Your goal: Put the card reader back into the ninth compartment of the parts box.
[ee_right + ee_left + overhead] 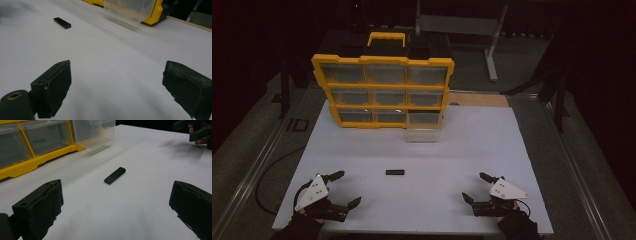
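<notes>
A small black stick [395,172] lies flat at the centre of the white tabletop [452,150], between both grippers and apart from them. The left gripper [343,190] and right gripper [476,186] have jaws wide apart, empty. Best approach: lower one gripper squarely across the stick's narrow sides, then carry it toward the pulled-out clear drawer [424,126] of the yellow organizer [382,90].

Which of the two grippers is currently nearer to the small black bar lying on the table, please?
Left. The left gripper sits just left of the black bar; the right gripper lies farther off to its right.

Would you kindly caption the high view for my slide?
Open left gripper and right gripper flank a small black stick before a yellow drawer organizer.
</notes>
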Demonstrator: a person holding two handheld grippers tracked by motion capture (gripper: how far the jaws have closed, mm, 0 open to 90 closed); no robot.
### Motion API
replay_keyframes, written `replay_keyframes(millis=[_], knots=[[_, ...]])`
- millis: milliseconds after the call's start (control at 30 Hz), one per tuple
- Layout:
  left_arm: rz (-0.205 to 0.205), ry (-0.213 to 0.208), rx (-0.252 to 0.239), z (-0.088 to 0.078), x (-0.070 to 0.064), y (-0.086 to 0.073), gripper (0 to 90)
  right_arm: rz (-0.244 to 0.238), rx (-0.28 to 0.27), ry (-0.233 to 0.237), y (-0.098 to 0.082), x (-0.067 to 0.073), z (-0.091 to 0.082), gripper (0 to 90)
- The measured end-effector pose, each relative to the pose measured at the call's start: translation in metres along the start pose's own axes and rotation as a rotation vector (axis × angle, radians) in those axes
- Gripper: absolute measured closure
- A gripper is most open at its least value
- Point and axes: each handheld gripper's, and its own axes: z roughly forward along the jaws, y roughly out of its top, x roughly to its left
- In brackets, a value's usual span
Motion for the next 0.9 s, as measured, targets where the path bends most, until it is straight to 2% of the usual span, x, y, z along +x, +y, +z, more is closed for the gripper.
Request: replay_keyframes(millis=[300,900], knots=[[-0.001,0.001,-0.001,0.0000,0.0003,-0.0006,0.2,-0.006,0.010,-0.004,-0.0003,0.0003,0.0014,8.9],[0.011,0.013,0.017,-0.0016,-0.0014,0.0027,0.2,0.001,-0.014,-0.010,0.0023,0.0010,0.0008,8.9]])
